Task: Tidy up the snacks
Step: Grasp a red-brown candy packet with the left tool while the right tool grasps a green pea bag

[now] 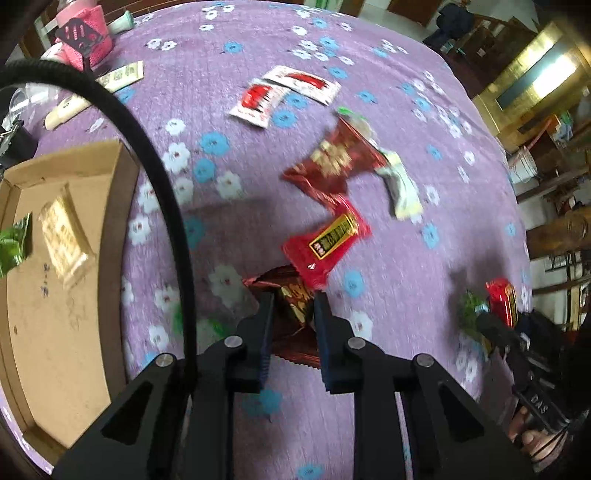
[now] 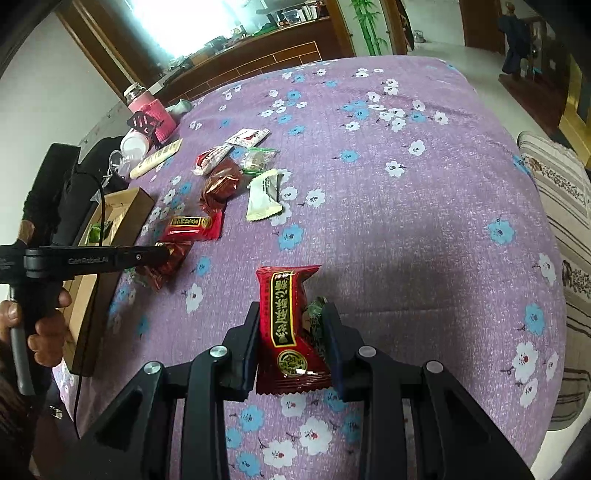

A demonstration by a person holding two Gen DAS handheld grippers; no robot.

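My left gripper (image 1: 293, 299) is shut on a dark red-brown snack packet (image 1: 291, 295), held just above the purple floral cloth (image 1: 388, 110). It also shows in the right wrist view (image 2: 166, 254), next to the cardboard box (image 2: 122, 214). My right gripper (image 2: 291, 314) is shut on a red snack packet with a gold label (image 2: 282, 325), with a small green packet (image 2: 316, 314) pressed beside it. Loose on the cloth lie a red packet (image 1: 328, 243), a dark red packet (image 1: 332, 158), a white packet (image 1: 402, 188) and two red-and-white sachets (image 1: 280, 92).
The cardboard box (image 1: 59, 332) at the left holds a beige packet (image 1: 64, 232) and a green one (image 1: 11, 247). A pink cup (image 1: 86, 33), a cream tube (image 1: 66, 110) and clutter stand at the far left. A black cable (image 1: 162, 184) arcs over the box edge.
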